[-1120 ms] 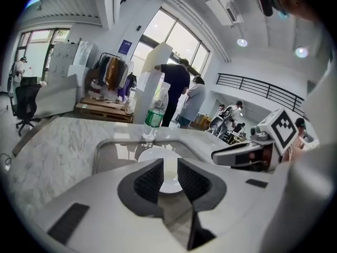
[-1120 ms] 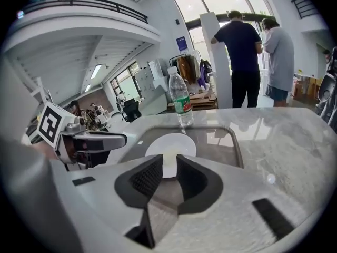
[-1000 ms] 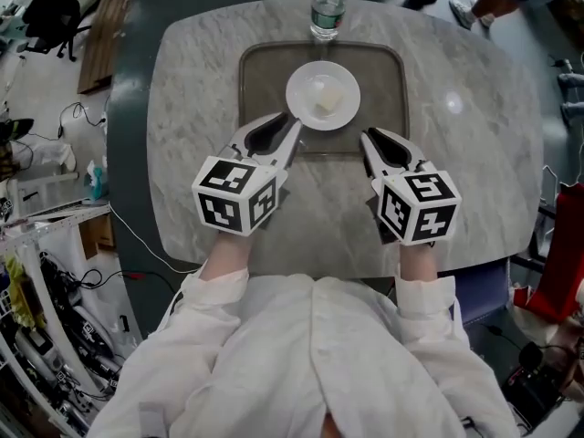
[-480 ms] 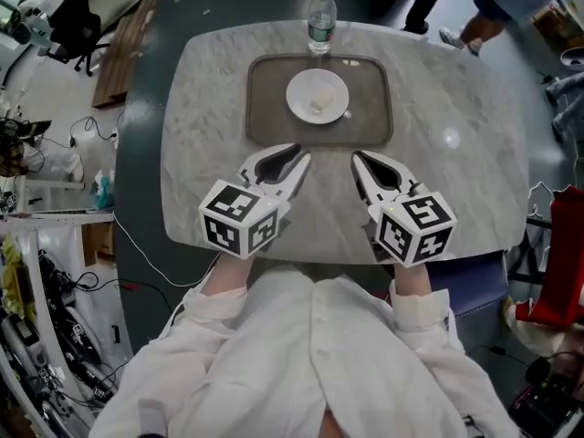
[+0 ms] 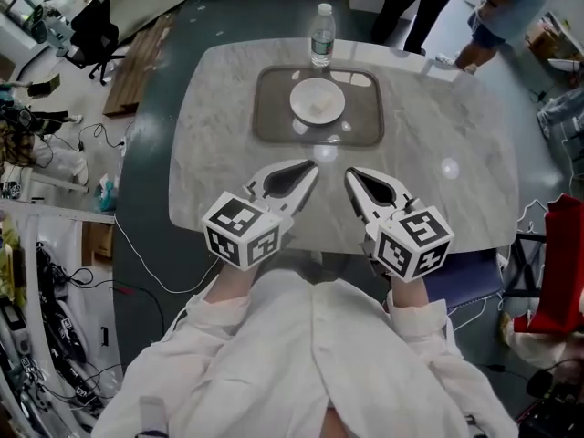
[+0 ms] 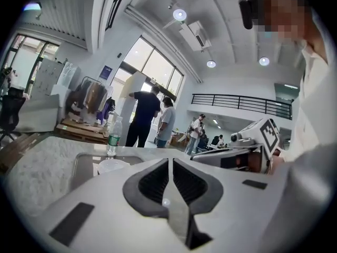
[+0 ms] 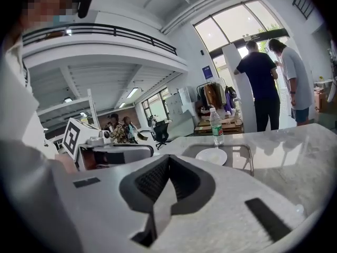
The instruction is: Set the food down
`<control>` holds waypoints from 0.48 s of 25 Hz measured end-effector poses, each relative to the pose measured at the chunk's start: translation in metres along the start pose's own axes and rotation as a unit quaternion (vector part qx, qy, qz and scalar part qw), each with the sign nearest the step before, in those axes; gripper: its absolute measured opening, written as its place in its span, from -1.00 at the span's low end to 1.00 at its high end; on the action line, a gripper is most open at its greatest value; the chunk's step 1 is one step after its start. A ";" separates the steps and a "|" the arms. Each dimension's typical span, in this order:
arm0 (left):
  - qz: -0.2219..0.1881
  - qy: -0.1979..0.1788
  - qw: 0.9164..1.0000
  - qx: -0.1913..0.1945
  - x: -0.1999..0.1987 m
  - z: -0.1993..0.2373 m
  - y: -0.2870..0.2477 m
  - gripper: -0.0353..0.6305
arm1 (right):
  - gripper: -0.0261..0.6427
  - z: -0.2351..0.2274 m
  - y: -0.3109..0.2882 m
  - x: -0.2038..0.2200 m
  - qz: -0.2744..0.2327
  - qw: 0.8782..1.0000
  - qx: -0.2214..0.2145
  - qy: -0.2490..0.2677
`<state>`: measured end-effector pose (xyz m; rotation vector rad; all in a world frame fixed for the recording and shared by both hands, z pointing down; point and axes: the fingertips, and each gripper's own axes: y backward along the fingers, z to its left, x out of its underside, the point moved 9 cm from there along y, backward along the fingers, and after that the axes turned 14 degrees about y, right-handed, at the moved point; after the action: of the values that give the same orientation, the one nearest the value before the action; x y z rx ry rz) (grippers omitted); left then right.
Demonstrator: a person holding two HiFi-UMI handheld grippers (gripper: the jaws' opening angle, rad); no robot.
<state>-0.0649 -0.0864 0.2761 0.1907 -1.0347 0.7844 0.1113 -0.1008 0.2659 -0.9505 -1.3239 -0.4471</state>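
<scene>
Food [image 5: 318,106] on plate [image 5: 302,93]; both grippers clear of it

Plate sits in grey tray [image 5: 274,124] on far side of marble table [image 5: 214,144]; water bottle [image 5: 321,36] upright just beyond tray; left gripper [image 5: 313,170] and right gripper [image 5: 349,173] side by side near table's near edge, well apart from tray; each pair of jaws pressed together, nothing between.

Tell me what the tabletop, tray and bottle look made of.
Rounded pale grey tabletop: marble or marble-look stone, polished; veining and lamp glints show.
Brown-grey rectangular tray: glossy, reflects lights; plastic or metal, can't tell.
Clear water bottle with white cap: thin transparent plastic, likely PET.
</scene>
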 end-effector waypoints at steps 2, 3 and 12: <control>0.001 0.000 1.000 0.004 0.006 -0.010 0.004 -0.79 | -0.91 0.008 0.009 0.002 -0.005 1.000 -0.009 -0.001; 0.003 0.001 1.000 0.005 0.011 -0.014 0.006 -0.79 | -0.91 0.012 0.013 0.004 -0.007 1.000 -0.013 -0.003; 0.027 0.015 1.000 -0.002 0.040 -0.022 0.028 -0.79 | -0.91 0.034 0.019 0.019 0.001 1.000 -0.020 -0.012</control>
<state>-0.0569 -0.0358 0.2920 0.1488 -1.0169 0.8323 0.1098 -0.0588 0.2764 -0.9935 -1.3396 -0.4643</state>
